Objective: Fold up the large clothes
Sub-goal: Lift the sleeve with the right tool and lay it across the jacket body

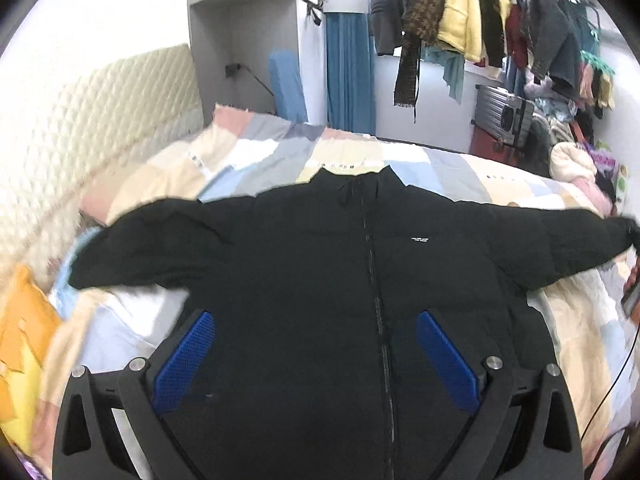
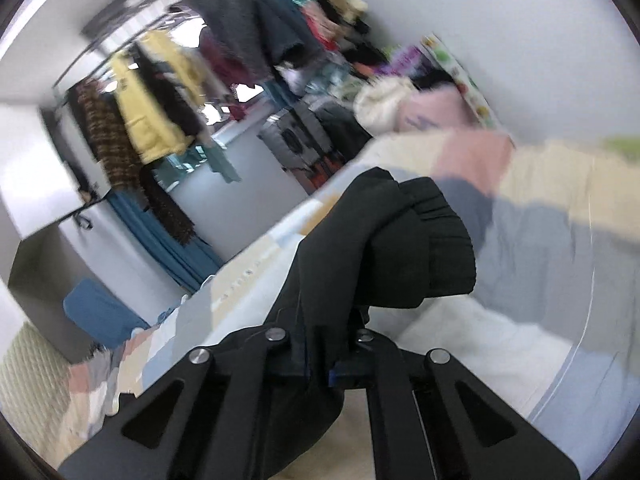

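Note:
A black zip-up puffer jacket (image 1: pixel 320 260) lies front up on the patchwork quilt (image 1: pixel 360 152) of a bed, both sleeves spread out to the sides. My left gripper (image 1: pixel 315 320) hovers open above the jacket's lower front. Its blue pads (image 1: pixel 188 356) stand wide apart either side of the zip, with nothing pinched between them. In the right wrist view my right gripper (image 2: pixel 320 360) is shut on the jacket's sleeve (image 2: pixel 400 248) near the ribbed cuff. The cloth bunches over the fingers, hides them, and is lifted off the quilt (image 2: pixel 540 240).
A rail of hanging clothes (image 1: pixel 500 20) and a grey suitcase (image 1: pixel 504 116) stand beyond the bed's far side. A padded cream headboard (image 1: pixel 100 120) runs along the left. Yellow cloth (image 1: pixel 24 340) lies at the near left, and a heap of garments (image 1: pixel 580 160) at the far right.

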The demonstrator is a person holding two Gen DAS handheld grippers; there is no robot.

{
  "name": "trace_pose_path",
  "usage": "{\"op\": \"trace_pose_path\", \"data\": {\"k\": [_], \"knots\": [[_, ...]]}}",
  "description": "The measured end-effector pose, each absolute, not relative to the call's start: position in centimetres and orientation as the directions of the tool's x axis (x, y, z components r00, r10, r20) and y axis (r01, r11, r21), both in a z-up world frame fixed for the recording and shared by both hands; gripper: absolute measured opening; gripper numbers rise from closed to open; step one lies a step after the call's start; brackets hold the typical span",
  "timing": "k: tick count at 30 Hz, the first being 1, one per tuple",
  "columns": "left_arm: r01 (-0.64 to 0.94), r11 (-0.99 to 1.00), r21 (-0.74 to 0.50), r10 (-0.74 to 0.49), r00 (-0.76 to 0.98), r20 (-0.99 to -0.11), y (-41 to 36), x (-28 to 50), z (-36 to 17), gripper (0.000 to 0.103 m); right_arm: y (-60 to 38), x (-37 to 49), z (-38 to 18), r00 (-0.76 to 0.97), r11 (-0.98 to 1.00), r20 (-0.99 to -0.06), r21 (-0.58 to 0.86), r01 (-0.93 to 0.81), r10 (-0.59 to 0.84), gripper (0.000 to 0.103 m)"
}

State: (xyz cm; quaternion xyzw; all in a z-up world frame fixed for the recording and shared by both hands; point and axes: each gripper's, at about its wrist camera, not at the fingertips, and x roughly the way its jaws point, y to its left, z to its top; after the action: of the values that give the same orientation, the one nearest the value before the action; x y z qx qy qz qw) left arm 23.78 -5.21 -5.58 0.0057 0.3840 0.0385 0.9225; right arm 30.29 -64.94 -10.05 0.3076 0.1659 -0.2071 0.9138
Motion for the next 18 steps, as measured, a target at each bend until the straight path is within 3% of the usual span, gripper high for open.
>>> {"op": "trace_pose_path", "data": {"k": [13,18], "knots": [[-0.055,0.998,0.034,0.063,0.696,-0.716,-5.4,17.8,6.9,0.103,-47.1,31.3,4.4,0.932,0.943,-0.267,0.158,0.293,-0.245,0.005],[-0.057,0.998,0.032,0.062,0.661,-0.748,-5.1,15.9,7.4,0.103,-38.2,32.3,7.1,0.961,0.98,-0.234,0.096,0.174,-0.147,0.005]]}}
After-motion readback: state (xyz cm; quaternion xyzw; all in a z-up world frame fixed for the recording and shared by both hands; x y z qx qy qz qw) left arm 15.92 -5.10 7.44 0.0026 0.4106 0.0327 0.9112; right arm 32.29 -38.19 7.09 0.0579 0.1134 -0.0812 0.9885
